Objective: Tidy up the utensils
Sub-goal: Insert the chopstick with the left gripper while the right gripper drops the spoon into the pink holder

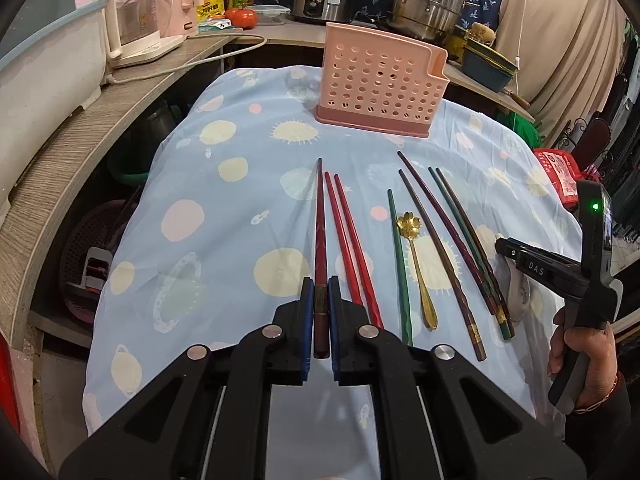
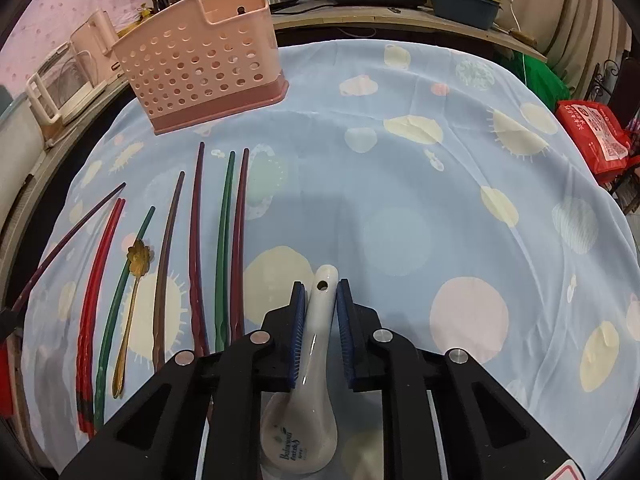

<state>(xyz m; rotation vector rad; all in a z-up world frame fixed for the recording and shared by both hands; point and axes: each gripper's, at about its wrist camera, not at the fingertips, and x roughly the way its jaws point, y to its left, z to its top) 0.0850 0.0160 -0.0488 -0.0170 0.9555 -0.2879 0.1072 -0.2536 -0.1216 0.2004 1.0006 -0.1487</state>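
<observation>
My left gripper (image 1: 321, 286) is shut on a dark red chopstick (image 1: 320, 236) that points toward the pink perforated utensil holder (image 1: 380, 80) at the far end of the table. My right gripper (image 2: 321, 292) is shut on the handle of a white ceramic spoon (image 2: 316, 344), its bowl toward the camera. Several chopsticks lie in a row on the cloth: two red ones (image 1: 352, 248), a green one (image 1: 400, 264), brown and maroon ones (image 1: 440, 248). A gold flower-shaped spoon (image 1: 414, 256) lies among them, also in the right wrist view (image 2: 136, 276).
The table wears a light blue cloth with pale dots (image 2: 440, 184). A shelf at the left holds a kettle (image 1: 136, 24). Pots (image 1: 424, 0) and bottles stand on the counter behind. A red bag (image 2: 592, 136) sits off the right edge.
</observation>
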